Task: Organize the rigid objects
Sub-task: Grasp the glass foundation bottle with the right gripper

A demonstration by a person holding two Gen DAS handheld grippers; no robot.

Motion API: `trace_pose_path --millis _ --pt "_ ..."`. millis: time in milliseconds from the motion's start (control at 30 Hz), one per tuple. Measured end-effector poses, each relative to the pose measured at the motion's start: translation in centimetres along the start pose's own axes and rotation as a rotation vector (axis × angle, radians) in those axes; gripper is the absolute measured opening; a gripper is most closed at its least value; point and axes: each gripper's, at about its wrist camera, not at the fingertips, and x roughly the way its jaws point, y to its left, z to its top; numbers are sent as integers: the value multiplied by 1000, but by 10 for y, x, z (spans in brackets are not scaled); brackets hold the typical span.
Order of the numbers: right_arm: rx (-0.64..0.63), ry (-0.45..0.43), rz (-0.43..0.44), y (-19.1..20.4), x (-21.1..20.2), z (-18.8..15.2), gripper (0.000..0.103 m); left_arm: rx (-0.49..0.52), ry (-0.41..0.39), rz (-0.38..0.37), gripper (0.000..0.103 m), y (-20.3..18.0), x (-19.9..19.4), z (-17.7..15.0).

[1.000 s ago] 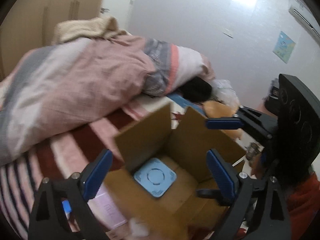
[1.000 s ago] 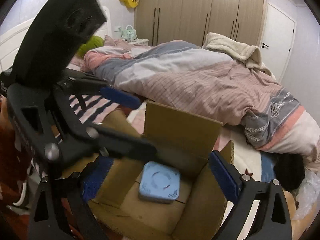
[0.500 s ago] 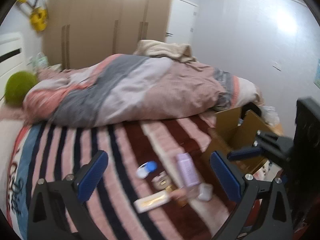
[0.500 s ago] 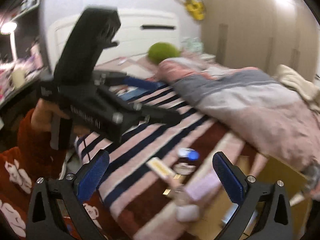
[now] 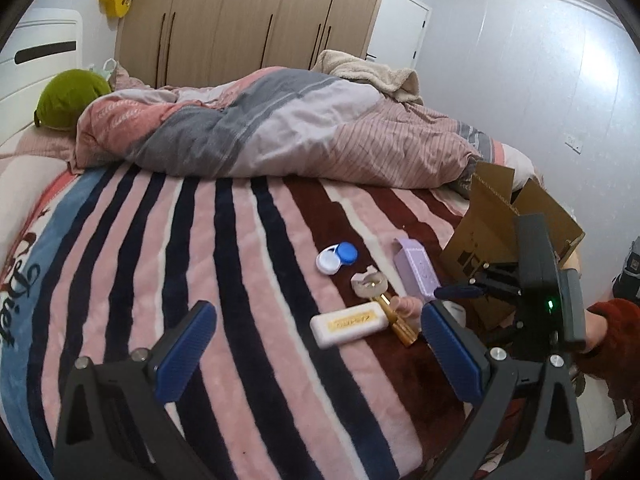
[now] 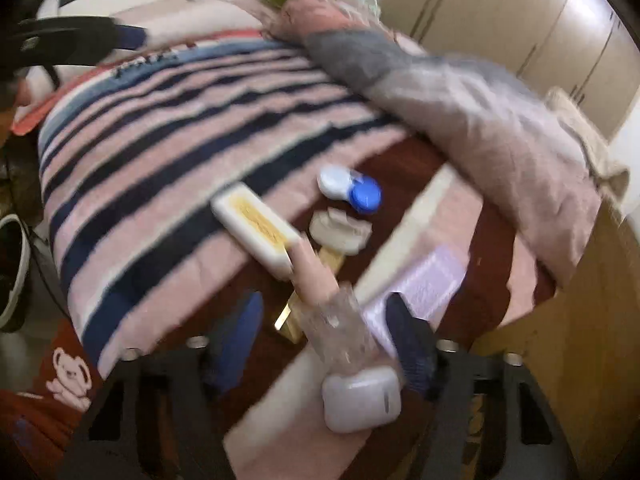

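A striped blanket (image 5: 224,280) covers the bed, a rumpled duvet (image 5: 280,128) at twelve o'clock, wardrobes (image 5: 248,16) behind. Small items cluster at three o'clock: a white bar (image 5: 349,326), a lens case (image 5: 337,258), a lilac box (image 5: 416,272), beside a cardboard box (image 5: 516,228). The left gripper (image 5: 316,350) is spread wide, empty. The right gripper (image 6: 328,336) is closing around a clear-capped tube (image 6: 328,300), pads not visibly pressing.

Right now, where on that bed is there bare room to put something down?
The striped blanket lies bare between the rumpled duvet, the green cushion and the blue-and-white case. It is crowded near the cardboard box, where the purple box and small items cluster.
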Motion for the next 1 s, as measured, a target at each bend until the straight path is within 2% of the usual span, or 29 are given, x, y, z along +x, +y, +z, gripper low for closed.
trace_pose_path --millis 33,200,300,367,533,567,667,800,1000 --pt "22 20 20 -3 4 -3 50 -1 2 3 102 1 0 -2" --pt "42 60 -71 -9 19 -4 50 -16 0 -6 102 2 0 -2" --pt "48 77 -57 -12 18 -3 50 -10 -4 -15 102 -1 -2 -1" --pt "65 95 -9 -12 17 -3 51 -7 -2 -14 102 -3 -2 -1" --pt "154 143 225 -12 12 -5 47 1 8 -16 102 -5 -1 0" --pt "151 150 222 -11 13 -6 44 3 10 -16 102 -5 0 0" --pt "155 135 131 -12 20 -7 42 8 17 -16 102 -8 1 1" --pt "236 104 181 -21 25 -6 40 12 28 -16 102 -8 1 -1" --pt "170 162 104 -7 32 -1 38 5 40 -13 102 -10 5 -1"
